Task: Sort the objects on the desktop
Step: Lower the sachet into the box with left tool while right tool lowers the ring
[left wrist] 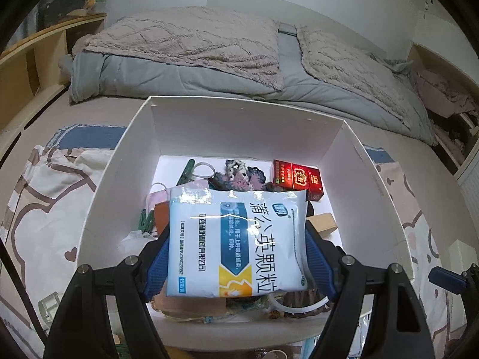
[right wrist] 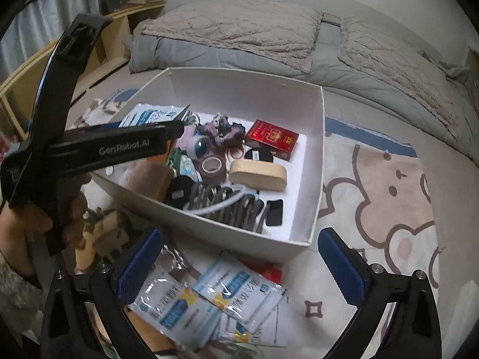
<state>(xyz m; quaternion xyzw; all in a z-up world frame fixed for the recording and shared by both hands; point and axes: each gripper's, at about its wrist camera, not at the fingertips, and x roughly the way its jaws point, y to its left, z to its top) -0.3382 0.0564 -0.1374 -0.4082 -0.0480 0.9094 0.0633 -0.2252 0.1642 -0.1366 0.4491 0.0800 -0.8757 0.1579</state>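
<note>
The left gripper [left wrist: 236, 254] clamps a medicine granule sachet [left wrist: 236, 239] by its side edges, above the white storage box [left wrist: 98, 194]. The right gripper [right wrist: 239, 257] hangs open over the loose sachets [right wrist: 209, 305] outside the box. Sachets appear light, soft and glossy; grip sealed margins, since the film may slip.

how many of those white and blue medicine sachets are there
3 clearly: one sachet gripped by the left gripper above the white box, two sachets lying overlapped before the open right gripper. More may hide underneath.
</note>
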